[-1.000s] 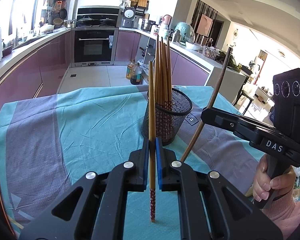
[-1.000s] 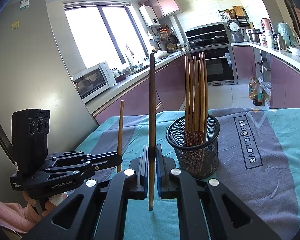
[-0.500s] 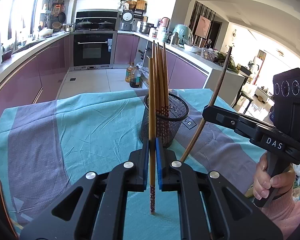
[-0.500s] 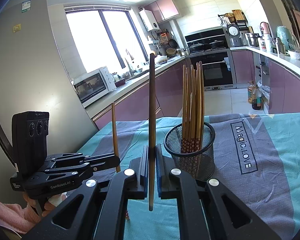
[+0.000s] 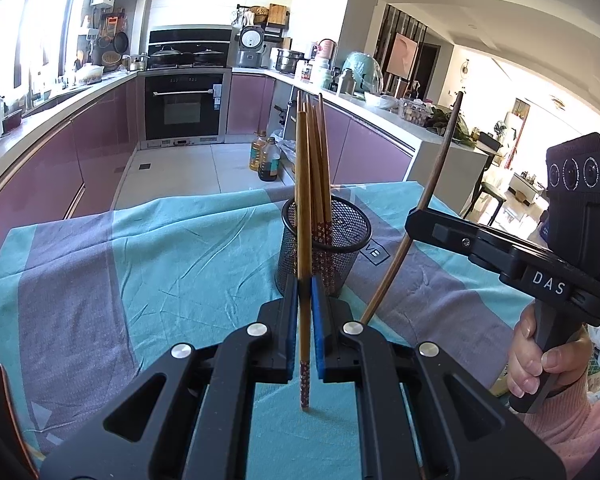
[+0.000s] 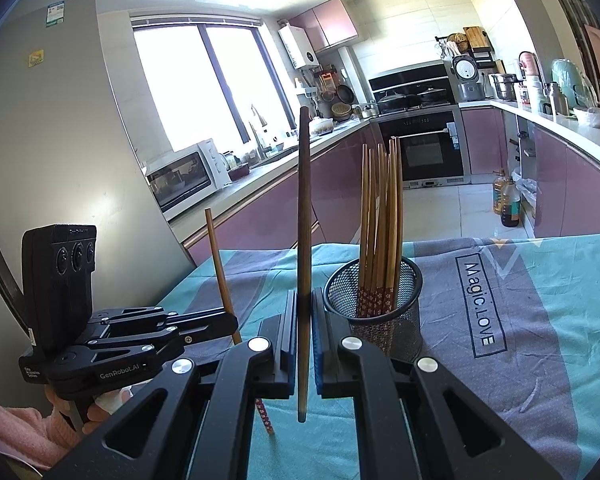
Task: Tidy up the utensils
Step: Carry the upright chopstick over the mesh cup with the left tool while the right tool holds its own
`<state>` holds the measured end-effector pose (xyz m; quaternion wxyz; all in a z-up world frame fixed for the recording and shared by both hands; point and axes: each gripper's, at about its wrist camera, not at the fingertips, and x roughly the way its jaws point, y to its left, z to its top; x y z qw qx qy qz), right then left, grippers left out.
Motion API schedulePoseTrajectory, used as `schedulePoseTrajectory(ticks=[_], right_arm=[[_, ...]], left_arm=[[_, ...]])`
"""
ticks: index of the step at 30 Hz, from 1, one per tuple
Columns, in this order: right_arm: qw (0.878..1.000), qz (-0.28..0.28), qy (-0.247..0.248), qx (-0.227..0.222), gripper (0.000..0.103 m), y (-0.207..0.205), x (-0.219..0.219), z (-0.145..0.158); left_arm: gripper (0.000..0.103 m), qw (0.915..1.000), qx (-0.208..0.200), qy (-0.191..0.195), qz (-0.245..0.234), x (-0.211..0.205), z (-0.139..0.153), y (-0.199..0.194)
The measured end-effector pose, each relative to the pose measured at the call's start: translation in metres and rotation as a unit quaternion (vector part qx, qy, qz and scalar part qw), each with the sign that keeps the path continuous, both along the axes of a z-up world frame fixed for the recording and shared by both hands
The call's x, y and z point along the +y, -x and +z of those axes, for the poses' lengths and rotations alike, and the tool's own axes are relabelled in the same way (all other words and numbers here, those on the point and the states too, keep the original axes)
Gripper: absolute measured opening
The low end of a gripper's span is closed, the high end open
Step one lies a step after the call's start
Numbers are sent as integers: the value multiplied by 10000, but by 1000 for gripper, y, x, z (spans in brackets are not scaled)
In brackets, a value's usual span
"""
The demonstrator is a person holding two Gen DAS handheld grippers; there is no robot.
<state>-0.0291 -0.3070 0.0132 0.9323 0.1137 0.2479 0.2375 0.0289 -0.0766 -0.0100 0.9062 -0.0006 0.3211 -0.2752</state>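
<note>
While clamped upright, chopstick (image 5: 303,240) crosses left hand-held gripper (image 5: 304,320) before holder (image 5: 324,256).

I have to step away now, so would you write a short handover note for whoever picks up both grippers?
Left gripper: shut on a light chopstick, held upright, patterned end down.
Right gripper: shut on a dark chopstick, also held upright.
Mesh holder stands on the teal and grey tablecloth, ahead of both grippers, already holding a bundle of chopsticks, patterned ends down.
Done: most chopsticks are in the holder.
Left: drop the two held chopsticks into it, probably one at a time. No other loose utensils show on the cloth.
</note>
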Motion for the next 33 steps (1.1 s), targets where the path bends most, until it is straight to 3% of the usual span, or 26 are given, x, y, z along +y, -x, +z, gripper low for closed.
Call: schedulePoseTrajectory(ticks=[33], right_arm=[[9997,-114,52,-208,6,-9,-9,13]], left_arm=[[7,9996,-249,76,-87,-1,15,0]])
